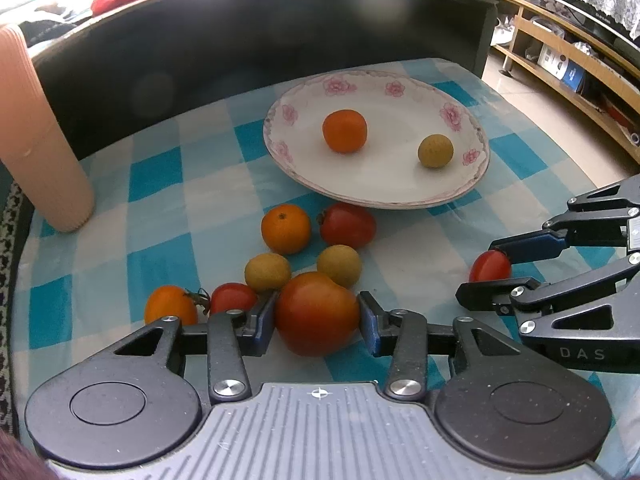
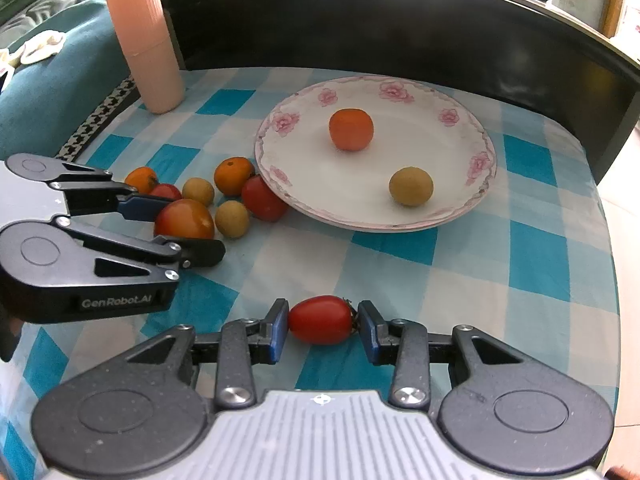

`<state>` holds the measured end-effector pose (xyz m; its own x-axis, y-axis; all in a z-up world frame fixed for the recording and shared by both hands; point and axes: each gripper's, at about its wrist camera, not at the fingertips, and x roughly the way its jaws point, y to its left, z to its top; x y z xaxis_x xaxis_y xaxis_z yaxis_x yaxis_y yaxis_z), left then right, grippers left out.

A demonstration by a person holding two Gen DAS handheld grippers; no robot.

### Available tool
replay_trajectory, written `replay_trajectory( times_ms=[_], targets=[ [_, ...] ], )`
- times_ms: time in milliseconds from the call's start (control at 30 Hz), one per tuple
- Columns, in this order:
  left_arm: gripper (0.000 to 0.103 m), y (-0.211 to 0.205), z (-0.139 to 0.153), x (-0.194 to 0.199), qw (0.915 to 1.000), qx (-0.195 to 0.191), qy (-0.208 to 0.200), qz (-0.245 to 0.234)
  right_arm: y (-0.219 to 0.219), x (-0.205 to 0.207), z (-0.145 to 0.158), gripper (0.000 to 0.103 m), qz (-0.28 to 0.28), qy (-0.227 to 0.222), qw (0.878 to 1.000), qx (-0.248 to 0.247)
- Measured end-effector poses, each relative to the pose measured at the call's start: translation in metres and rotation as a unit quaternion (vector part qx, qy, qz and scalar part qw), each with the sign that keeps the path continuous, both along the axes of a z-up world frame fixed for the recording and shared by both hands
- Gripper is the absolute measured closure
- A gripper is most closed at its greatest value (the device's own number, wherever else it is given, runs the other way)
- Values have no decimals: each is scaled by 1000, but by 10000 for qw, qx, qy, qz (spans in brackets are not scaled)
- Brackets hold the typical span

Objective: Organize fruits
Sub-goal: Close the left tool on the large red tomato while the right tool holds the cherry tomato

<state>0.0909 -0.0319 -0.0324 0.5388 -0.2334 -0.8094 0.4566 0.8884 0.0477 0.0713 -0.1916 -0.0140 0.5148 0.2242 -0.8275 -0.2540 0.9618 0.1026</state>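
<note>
- Plate (image 1: 280,152), white with a pink flower rim, on the blue checked cloth (image 1: 520,152): I count two fruits on it, an orange tomato (image 1: 345,131) and a yellow-green longan (image 1: 435,151). I log these as done.
- Left gripper (image 1: 318,318): my blue pads sit against both flanks of the large red-orange tomato (image 1: 316,312), which rests on the cloth, not yet lifted.
- Right gripper (image 2: 322,322): fingers narrow, pads at both ends of the small red plum tomato (image 2: 321,319), low over the cloth, well short of the plate.
- Loose pile beside the plate's near rim, untouched: tangerine (image 1: 285,228), red tomato (image 1: 347,225) just under the rim, two longans (image 1: 267,272) (image 1: 339,266), small red tomato (image 1: 233,298), small orange tomato (image 1: 170,304).
- Pink ribbed cup (image 1: 36,132): standing apart, not involved.
- My tally: two placed, two gripped, six waiting; roughly a fifth complete.
</note>
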Motion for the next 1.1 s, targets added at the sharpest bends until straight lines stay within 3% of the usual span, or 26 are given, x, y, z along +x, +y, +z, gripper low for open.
replay_trajectory(
  times_ms=[500,1100],
  targets=[
    [52,6,-4,4,9997,-181,148,104,1,-1,-1,51,26,-11,10000,-20],
    [51,12,-1,-36,9994,-60,332,90,15,-33,3,51,199,-17,9996,-188]
  ],
)
